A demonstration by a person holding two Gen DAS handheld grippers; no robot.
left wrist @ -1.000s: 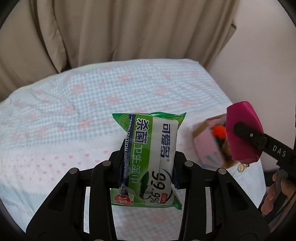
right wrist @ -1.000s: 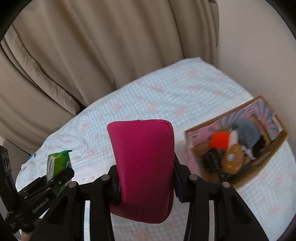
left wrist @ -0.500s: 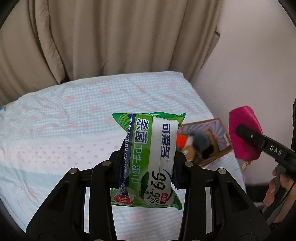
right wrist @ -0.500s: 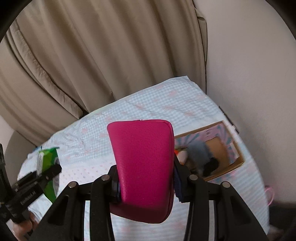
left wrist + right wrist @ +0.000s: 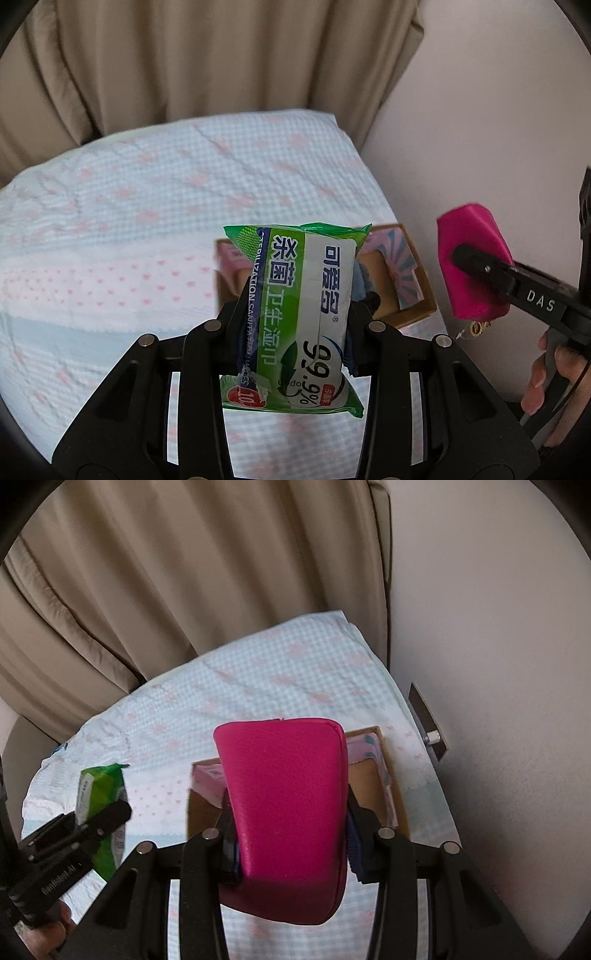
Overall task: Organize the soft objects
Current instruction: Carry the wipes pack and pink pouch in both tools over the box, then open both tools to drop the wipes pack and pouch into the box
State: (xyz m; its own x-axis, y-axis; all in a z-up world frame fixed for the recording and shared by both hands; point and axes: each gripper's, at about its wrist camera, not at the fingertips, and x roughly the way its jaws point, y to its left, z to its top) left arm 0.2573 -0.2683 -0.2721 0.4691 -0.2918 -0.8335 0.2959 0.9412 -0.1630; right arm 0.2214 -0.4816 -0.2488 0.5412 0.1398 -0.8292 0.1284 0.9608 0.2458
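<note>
My left gripper is shut on a green and white wet-wipes pack and holds it upright in the air above the bed. My right gripper is shut on a magenta pouch, also in the air. The pouch shows in the left wrist view at the right, and the wipes pack in the right wrist view at the left. An open cardboard box with a pink lining lies on the bed below both held things; they hide most of its inside.
The bed has a pale blue checked cover with pink marks. Beige curtains hang behind it. A pale wall runs close along the bed's right side, with a wall socket near the box.
Both grippers have lifted and pulled back from the bed, still holding their things. The box now sits lower and more behind the held pack and pouch.
</note>
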